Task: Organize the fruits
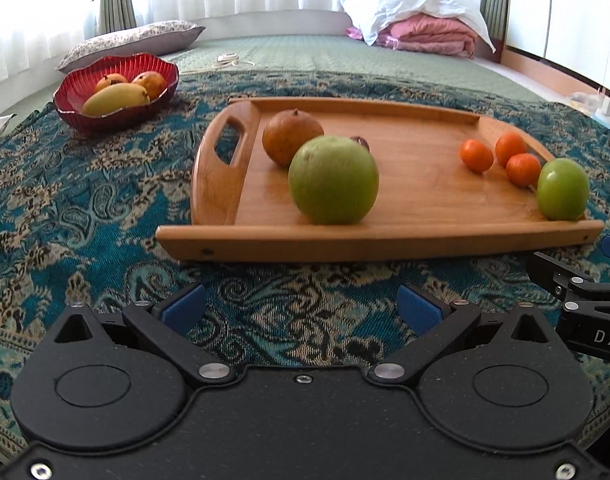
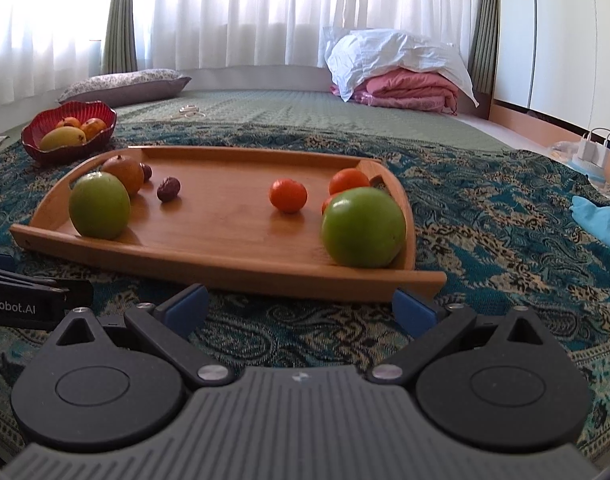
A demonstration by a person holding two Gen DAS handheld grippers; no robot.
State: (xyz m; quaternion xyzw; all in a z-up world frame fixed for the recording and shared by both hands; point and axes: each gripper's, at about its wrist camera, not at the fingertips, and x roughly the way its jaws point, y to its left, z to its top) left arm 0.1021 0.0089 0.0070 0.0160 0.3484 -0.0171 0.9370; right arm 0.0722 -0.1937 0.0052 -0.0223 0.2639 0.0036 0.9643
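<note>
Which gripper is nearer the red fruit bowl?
Left. The left gripper sits before the tray's left end, nearer the red fruit bowl; the right gripper faces the tray's right end.

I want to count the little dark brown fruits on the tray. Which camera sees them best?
The right wrist view: both dark brown fruits show near the brown round fruit. The left wrist view shows only one's edge, behind the green apple.

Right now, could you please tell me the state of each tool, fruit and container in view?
left tool: open, empty, hovering short of the tray
right tool: open, empty
wooden tray: flat on the patterned cloth, holding loose fruit
green apples: resting at opposite tray ends
brown fruit: behind the left apple
orange fruits: three, clustered right
red bowl: upright, holding mangoes
</note>
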